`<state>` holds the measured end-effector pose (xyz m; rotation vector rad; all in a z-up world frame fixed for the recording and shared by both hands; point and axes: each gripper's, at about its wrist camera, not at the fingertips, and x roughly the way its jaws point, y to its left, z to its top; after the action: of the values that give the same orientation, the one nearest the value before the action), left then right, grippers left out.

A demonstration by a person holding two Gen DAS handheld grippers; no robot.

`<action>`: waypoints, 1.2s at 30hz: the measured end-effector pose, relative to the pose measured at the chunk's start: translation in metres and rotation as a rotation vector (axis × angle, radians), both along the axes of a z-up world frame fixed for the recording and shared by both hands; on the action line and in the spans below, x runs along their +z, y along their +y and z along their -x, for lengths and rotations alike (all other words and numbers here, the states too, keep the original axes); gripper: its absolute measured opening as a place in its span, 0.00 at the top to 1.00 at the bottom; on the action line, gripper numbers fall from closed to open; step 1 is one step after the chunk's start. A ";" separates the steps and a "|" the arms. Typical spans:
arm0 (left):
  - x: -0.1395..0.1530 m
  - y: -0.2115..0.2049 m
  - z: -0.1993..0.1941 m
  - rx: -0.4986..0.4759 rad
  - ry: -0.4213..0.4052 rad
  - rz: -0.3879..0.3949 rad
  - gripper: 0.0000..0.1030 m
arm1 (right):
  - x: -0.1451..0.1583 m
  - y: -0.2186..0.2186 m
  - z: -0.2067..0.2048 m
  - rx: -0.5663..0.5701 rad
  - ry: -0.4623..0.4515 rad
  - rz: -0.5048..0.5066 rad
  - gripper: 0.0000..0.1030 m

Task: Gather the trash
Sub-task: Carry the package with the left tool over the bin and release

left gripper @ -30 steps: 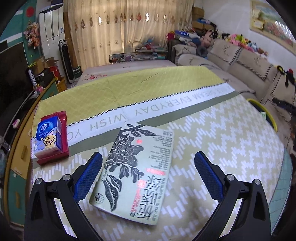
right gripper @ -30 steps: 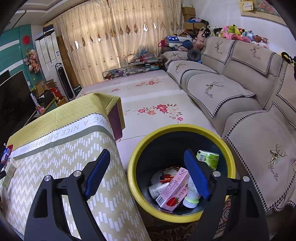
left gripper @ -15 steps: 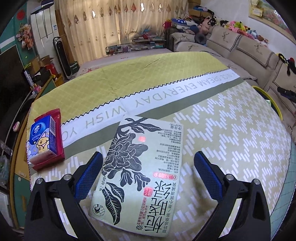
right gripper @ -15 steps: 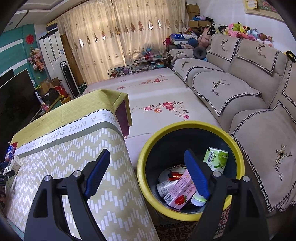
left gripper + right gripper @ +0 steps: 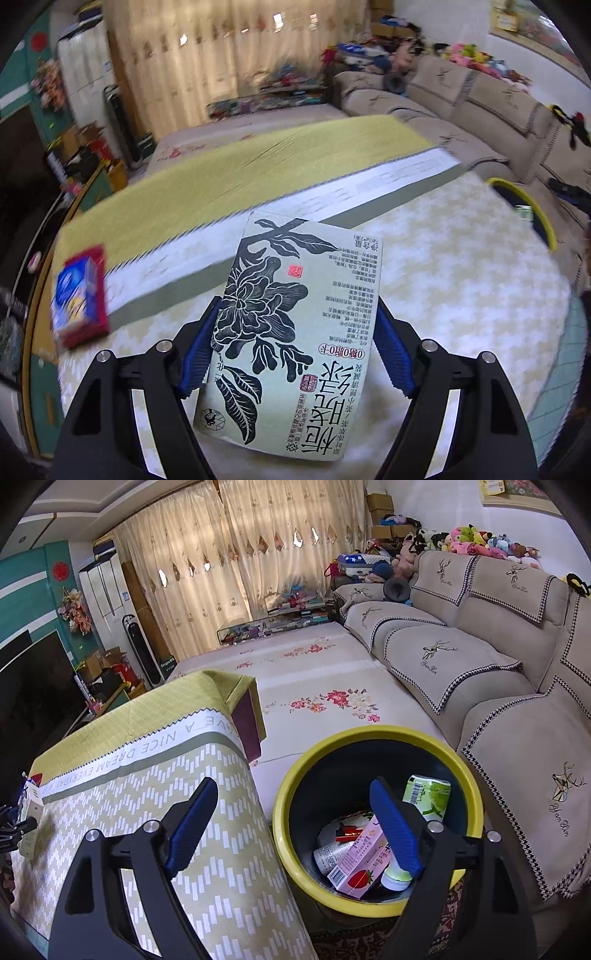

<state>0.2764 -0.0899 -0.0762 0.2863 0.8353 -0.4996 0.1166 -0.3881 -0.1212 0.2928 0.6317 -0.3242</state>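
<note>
My left gripper is shut on a pale green tea carton with a black flower print, holding it by its sides above the table. The carton also shows far left in the right wrist view. My right gripper is open and empty, hovering above the gap between the table edge and the yellow-rimmed trash bin. The bin holds a pink strawberry carton, a green carton, a can and a small bottle. The bin rim shows at the right of the left wrist view.
A blue tissue pack on a red wrapper lies at the table's left end. The table carries a yellow-green patterned cloth. A beige sofa runs along the right, behind the bin. A floral mat covers the floor beyond.
My left gripper closed on the tea carton and lifted it off the table; the background is blurred with motion. The right gripper has shifted slightly left, staying open.
</note>
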 end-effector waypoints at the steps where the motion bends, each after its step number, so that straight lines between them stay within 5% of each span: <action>1: 0.007 -0.017 0.004 -0.029 -0.010 0.004 0.26 | 0.002 -0.002 0.004 -0.008 -0.011 0.002 0.22; 12: 0.049 -0.214 0.036 -0.362 -0.018 0.089 0.26 | 0.027 -0.045 0.073 -0.154 -0.110 0.050 0.20; 18: 0.041 -0.343 0.046 -0.518 0.041 0.072 0.26 | 0.034 -0.074 0.113 -0.234 -0.142 0.041 0.19; 26: 0.003 -0.485 0.028 -0.557 0.130 0.025 0.26 | 0.025 -0.091 0.133 -0.274 -0.129 0.014 0.19; 31: -0.021 -0.518 0.013 -0.496 0.149 0.011 0.14 | 0.027 -0.088 0.132 -0.271 -0.132 0.009 0.19; 36: -0.002 -0.457 0.009 -0.415 0.120 0.072 0.11 | 0.029 -0.071 0.126 -0.236 -0.137 0.016 0.17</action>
<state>0.2676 -0.5471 -0.0781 0.3686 0.8755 -0.9402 -0.0098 -0.4587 -0.0927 0.3716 0.4599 -0.5309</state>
